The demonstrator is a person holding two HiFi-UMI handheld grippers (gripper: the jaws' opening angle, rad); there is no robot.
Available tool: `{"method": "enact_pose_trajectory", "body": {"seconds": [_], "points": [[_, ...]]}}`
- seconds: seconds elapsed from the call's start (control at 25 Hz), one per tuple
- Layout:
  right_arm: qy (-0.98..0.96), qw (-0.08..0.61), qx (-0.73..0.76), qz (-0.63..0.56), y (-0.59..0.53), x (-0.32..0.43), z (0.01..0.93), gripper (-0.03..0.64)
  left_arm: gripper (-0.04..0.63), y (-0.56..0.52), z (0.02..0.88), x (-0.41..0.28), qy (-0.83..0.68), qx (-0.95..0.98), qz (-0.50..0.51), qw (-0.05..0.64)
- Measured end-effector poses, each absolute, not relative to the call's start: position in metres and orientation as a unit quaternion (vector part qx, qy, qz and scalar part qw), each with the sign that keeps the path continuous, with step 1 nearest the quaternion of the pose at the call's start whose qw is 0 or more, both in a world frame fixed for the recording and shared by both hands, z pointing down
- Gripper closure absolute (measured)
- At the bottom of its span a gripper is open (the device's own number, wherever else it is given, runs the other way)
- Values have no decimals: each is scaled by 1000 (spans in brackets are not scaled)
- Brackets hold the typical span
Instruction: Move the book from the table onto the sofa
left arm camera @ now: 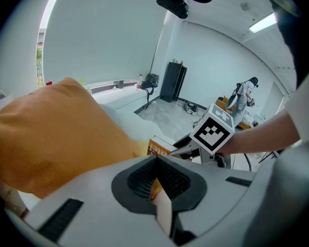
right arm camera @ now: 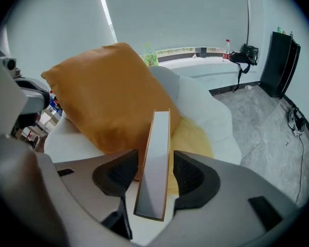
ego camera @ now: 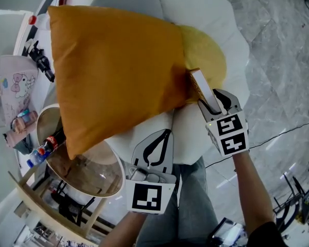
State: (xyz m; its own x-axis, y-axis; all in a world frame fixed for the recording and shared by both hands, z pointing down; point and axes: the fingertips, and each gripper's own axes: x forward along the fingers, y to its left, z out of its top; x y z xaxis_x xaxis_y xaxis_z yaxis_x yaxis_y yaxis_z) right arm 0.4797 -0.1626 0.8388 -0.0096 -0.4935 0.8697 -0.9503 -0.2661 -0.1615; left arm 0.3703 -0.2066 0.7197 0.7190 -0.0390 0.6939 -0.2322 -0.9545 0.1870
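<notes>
The left gripper (ego camera: pixel 164 134) and the right gripper (ego camera: pixel 215 99) had pale grey shells with black ribbed pads (right arm camera: pixel 187 177); each bore a white cube (ego camera: pixel 229 133) printed with black square markers; the person wore grey trousers (ego camera: pixel 190 210)

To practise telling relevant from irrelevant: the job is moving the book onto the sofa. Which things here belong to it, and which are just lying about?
Job: book, standing on edge; sofa; right gripper, jaws apart either side of the book.
Lying about: orange cushion; round table; cola bottle; left gripper, shut and empty.
</notes>
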Motion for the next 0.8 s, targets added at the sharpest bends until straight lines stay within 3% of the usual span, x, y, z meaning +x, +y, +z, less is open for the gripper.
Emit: {"method": "enact_pose_trajectory", "body": {"seconds": [0.56,0.8], "points": [[-574,253,663,409,-150,487,745,410,588,-202,652,387,-75,930,346,101],[-581,239,683,373,-140,502,691,508,588,-192,612,392,-80,935,337,72]]}}
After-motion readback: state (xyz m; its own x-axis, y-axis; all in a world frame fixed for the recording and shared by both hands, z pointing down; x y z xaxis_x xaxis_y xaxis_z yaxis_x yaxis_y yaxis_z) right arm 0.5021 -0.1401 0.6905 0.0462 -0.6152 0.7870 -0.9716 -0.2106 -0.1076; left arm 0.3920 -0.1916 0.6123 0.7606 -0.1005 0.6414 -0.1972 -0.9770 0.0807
